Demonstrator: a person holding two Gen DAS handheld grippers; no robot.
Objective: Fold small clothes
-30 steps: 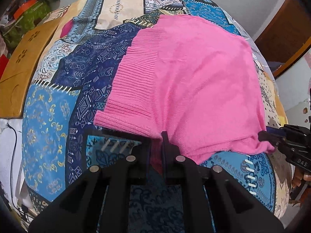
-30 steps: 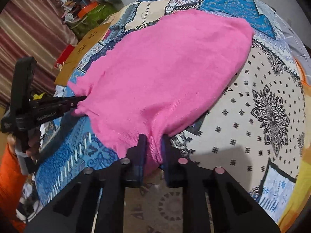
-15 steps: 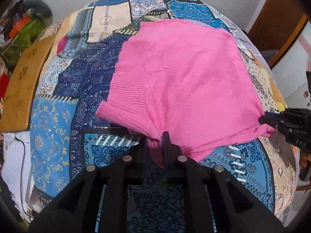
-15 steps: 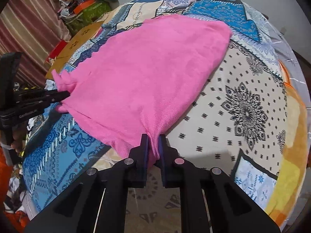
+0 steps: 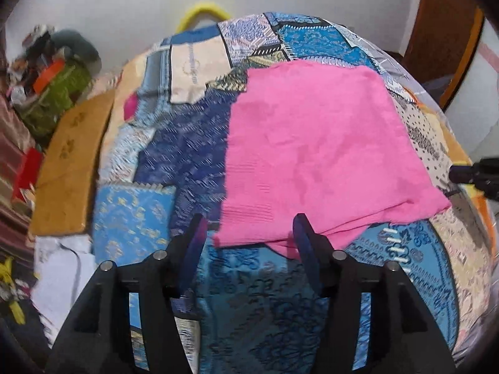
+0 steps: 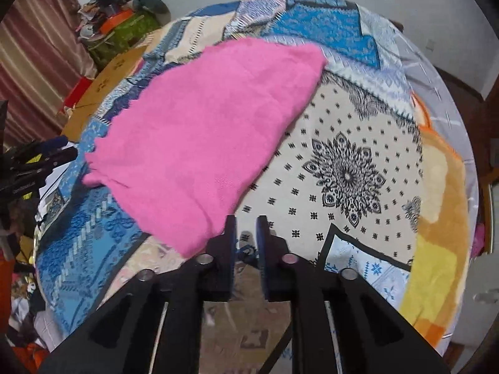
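A pink knit garment [image 5: 312, 143] lies spread on the patchwork bedspread [image 5: 274, 296], its ribbed near hem just ahead of my left gripper [image 5: 248, 237]. That gripper's jaws are opening wide; the hem's edge shows between the fingers, but neither pad touches it. In the right wrist view the pink garment [image 6: 202, 131] lies to the left of my right gripper [image 6: 246, 233]. Its jaws are opening with a narrow gap and nothing between them. Each gripper shows at the edge of the other's view: the right gripper [image 5: 471, 176], the left gripper [image 6: 40, 159].
The patchwork bedspread [image 6: 343, 168] fills both views. A cardboard sheet [image 5: 71, 162] leans at the bed's left side, with a clutter pile [image 5: 53, 81] behind it. A wooden door [image 5: 443, 31] stands at the right. An orange-yellow blanket [image 6: 436, 233] lies on the right.
Both grippers were shut on the pink garment's near hem; now both have let go and pulled up and back. The left jaws stand wide, the right slightly apart. The garment lies flatter.
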